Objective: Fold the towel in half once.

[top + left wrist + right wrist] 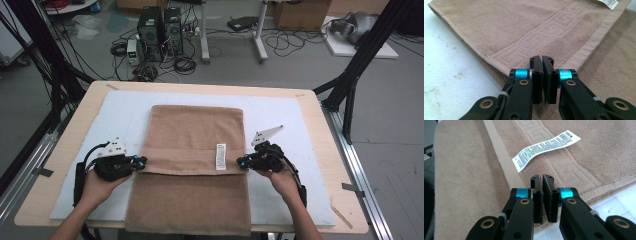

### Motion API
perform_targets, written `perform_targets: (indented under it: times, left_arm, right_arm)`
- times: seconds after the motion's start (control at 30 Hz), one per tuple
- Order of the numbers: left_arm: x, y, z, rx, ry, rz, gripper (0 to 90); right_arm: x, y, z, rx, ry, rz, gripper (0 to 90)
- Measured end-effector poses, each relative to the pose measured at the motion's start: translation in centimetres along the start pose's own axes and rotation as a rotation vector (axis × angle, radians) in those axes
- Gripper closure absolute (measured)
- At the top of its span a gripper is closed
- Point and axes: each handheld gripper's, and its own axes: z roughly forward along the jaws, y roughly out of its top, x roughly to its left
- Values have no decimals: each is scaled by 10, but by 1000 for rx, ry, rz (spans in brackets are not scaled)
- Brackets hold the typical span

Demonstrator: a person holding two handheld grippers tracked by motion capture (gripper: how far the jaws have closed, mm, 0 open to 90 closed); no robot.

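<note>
Both tongs, left (142,162) and right (240,162), pinching the towel's (192,130) folded hem, near end cut off.

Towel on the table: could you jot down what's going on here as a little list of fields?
Item: brown towel, partly folded, upper layer lying over the lower one
Surface: white mat on a wooden table
Label: white care tag on the folded edge
Left gripper: at the fold's left corner, jaws nearly closed
Right gripper: at the fold's right corner, jaws nearly closed
Grip on cloth: cannot tell
Near end: hangs over the table's edge
</note>
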Motion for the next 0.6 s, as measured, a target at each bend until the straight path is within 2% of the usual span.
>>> perform_targets:
  times: [0.23, 0.6]
  left_arm:
    - [-6, -8, -5, -3, -4, -9, 865]
    - [-17, -8, -17, -11, -15, 21, 866]
  right_arm:
    - [7, -2, -3, -5, 14, -7, 868]
    - [19, -6, -10, -15, 22, -30, 868]
